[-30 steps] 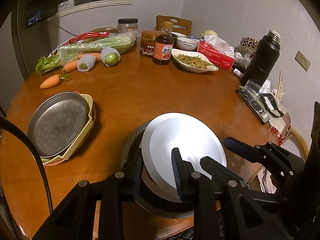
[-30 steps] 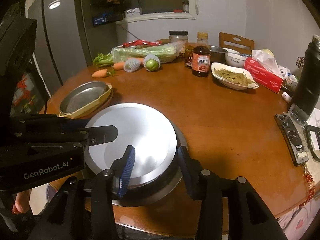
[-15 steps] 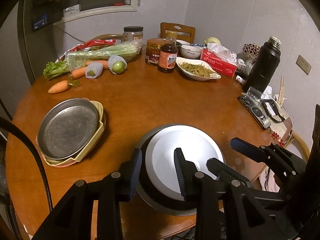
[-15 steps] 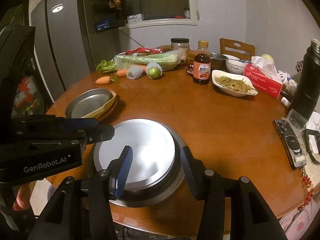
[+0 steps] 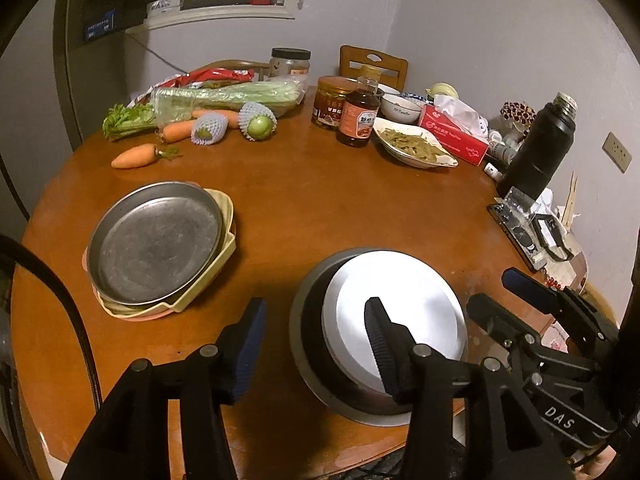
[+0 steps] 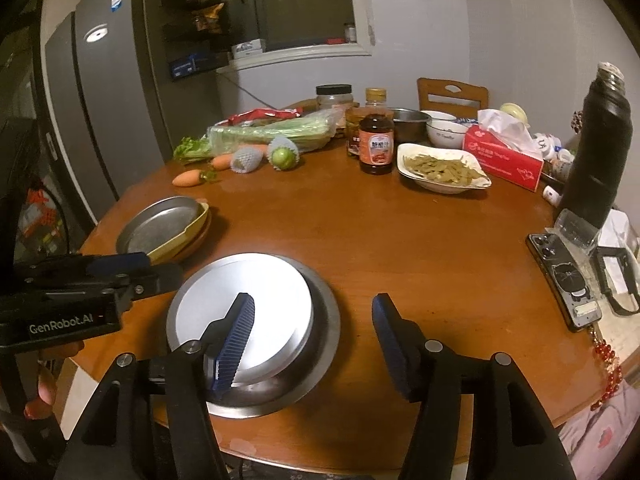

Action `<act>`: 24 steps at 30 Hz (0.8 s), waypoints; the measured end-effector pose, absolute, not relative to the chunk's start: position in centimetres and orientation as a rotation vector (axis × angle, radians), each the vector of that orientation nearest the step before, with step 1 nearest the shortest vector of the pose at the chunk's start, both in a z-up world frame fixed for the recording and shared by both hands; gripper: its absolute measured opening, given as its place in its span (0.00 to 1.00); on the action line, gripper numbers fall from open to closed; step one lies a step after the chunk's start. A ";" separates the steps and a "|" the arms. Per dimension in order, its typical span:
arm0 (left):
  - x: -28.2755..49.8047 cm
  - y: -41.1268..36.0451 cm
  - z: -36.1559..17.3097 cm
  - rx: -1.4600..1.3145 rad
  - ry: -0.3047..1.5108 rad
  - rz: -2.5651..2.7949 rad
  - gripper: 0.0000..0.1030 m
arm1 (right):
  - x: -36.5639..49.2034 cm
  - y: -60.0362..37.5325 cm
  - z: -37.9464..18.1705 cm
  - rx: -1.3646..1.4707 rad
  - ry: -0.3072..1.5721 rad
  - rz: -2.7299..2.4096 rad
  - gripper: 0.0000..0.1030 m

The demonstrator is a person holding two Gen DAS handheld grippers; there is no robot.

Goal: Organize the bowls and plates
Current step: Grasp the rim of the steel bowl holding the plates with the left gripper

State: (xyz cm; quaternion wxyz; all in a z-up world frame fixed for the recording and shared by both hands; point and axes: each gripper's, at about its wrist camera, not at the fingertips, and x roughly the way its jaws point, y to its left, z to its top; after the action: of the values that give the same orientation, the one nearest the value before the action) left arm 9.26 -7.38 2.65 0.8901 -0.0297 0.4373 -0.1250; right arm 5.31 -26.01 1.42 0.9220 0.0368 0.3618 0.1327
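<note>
A: Where's the steel plate (image 5: 404,312)?
B: Upside down on a wider pan (image 6: 320,368) at the counter (image 5: 320,208) edge. Left tongs (image 5: 314,342) and right tongs (image 6: 314,344) have just been opening, both empty.
A: Handling?
B: Light, stiff, probably slippery; take the rim

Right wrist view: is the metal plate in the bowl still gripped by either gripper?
No; the metal plate rests in the bowl, both grippers open.

1. The round table (image 5: 320,208) was glossy orange-brown.
2. The upturned bowl (image 6: 244,312) was pale silver.
3. The tissue box (image 6: 504,160) was red.
4. The flask (image 6: 600,152) was black.
5. The carrot (image 5: 134,157) was orange.
</note>
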 end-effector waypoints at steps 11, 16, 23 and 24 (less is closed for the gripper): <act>9.4 -6.7 1.9 -0.108 0.941 -0.284 0.52 | 5.6 -27.4 1.2 0.116 0.755 0.246 0.62; 9.5 -6.9 1.6 -0.115 0.948 -0.297 0.54 | 5.8 -27.9 0.9 0.139 0.767 0.238 0.63; 9.6 -7.6 1.0 -0.110 0.966 -0.310 0.54 | 6.1 -27.1 0.0 0.151 0.806 0.273 0.64; 9.7 -7.7 0.9 -0.111 0.968 -0.314 0.54 | 6.1 -27.0 -0.2 0.155 0.815 0.275 0.64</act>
State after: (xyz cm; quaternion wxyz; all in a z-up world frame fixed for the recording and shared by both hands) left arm 9.65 -7.65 0.88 0.8718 -0.0529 0.4632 -0.1504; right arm 6.12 -26.97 -0.25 0.9060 0.0748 0.3946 0.1334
